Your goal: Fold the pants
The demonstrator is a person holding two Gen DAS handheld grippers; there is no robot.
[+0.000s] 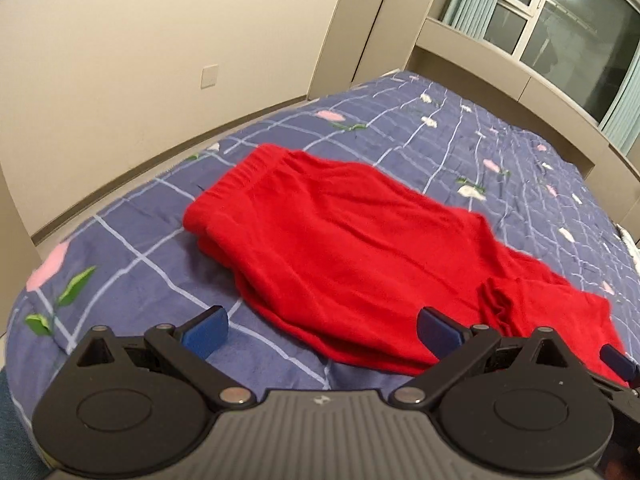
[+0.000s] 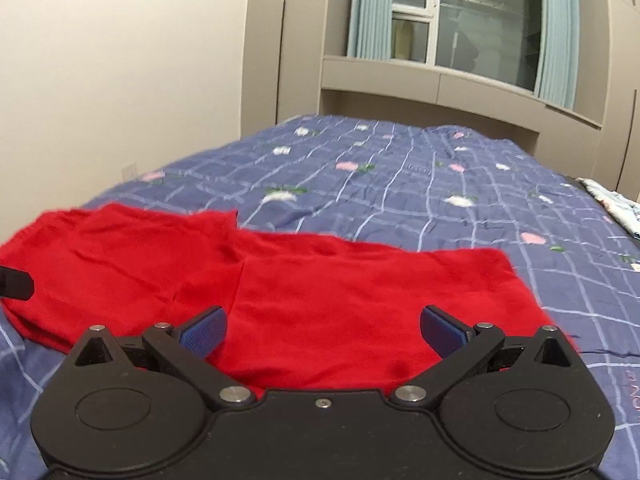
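Red pants [image 1: 340, 248] lie on the bed, folded lengthwise, with the elastic waistband to the far left and the legs running right. In the right wrist view the pants [image 2: 320, 300] show the leg end folded over the middle. My left gripper [image 1: 322, 334] is open and empty, hovering just in front of the pants' near edge. My right gripper [image 2: 323, 334] is open and empty, above the near edge of the leg part. The tip of the right gripper [image 1: 618, 362] shows at the right of the left wrist view, and the left gripper's tip [image 2: 14, 282] at the left edge of the right wrist view.
The bed has a blue checked quilt with flower prints [image 1: 460, 136] [image 2: 400, 176]. A beige wall and floor strip [image 1: 120, 80] lie beyond the bed's left side. Cabinets and a window [image 2: 460, 32] stand at the head. A patterned cloth [image 2: 616, 204] lies at the far right.
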